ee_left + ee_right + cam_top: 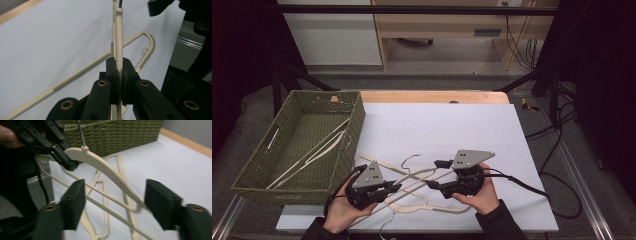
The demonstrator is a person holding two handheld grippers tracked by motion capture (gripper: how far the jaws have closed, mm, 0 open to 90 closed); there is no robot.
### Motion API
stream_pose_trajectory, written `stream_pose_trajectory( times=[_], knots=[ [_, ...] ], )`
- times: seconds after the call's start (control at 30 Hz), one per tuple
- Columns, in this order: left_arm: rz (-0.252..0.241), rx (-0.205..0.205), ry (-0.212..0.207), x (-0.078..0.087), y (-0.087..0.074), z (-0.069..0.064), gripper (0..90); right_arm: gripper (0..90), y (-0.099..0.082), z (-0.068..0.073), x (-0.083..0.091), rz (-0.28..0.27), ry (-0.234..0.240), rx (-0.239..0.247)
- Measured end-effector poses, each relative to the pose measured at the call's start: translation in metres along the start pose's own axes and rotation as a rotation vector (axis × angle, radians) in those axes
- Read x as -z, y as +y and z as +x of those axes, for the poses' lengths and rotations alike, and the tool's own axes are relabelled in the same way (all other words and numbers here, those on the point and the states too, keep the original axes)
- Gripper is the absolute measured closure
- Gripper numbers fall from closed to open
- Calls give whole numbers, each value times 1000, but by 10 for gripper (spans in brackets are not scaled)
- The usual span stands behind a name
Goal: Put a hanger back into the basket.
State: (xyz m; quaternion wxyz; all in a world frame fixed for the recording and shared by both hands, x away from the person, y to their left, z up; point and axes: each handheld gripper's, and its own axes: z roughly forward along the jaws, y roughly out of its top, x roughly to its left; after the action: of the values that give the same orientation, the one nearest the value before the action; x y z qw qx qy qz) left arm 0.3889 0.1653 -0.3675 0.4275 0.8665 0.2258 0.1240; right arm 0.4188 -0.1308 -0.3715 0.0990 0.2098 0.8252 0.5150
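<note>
At the near edge of the tabletop, under smooth white sheeting, a woven green basket sits left. The held hanger, slim cream plastic with a wire hook, hangs in the left gripper, its fingers clamped on one end; the right gripper gapes around it. It may swing, snagging the hangers lying beneath.
</note>
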Motion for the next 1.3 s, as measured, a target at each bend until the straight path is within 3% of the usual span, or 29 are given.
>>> stream_pose_trajectory(
  times=[0.13,0.27,0.33,0.47,0.77,0.9,1.1,1.3],
  knots=[
    [-21,17,37,9,0,5,864,236,-3,-6,12,-37,-41,-56],
    [-39,33,69,17,0,8,864,146,-6,-12,23,-70,-126,-97],
    [-48,48,90,22,1,8,863,120,-9,-16,30,-76,-188,-101],
    [-72,59,130,33,3,8,864,68,-17,-24,39,-72,-235,-112],
    [-135,60,178,63,11,10,863,38,-31,-36,50,-73,-273,-150],
    [-161,40,205,84,20,15,863,36,-35,-36,54,-77,-287,-155],
    [-177,1,239,116,38,28,863,37,-38,-37,57,-84,-301,-168],
    [-159,-14,260,134,50,47,863,35,-39,-37,59,-87,-303,-167]
  ],
)
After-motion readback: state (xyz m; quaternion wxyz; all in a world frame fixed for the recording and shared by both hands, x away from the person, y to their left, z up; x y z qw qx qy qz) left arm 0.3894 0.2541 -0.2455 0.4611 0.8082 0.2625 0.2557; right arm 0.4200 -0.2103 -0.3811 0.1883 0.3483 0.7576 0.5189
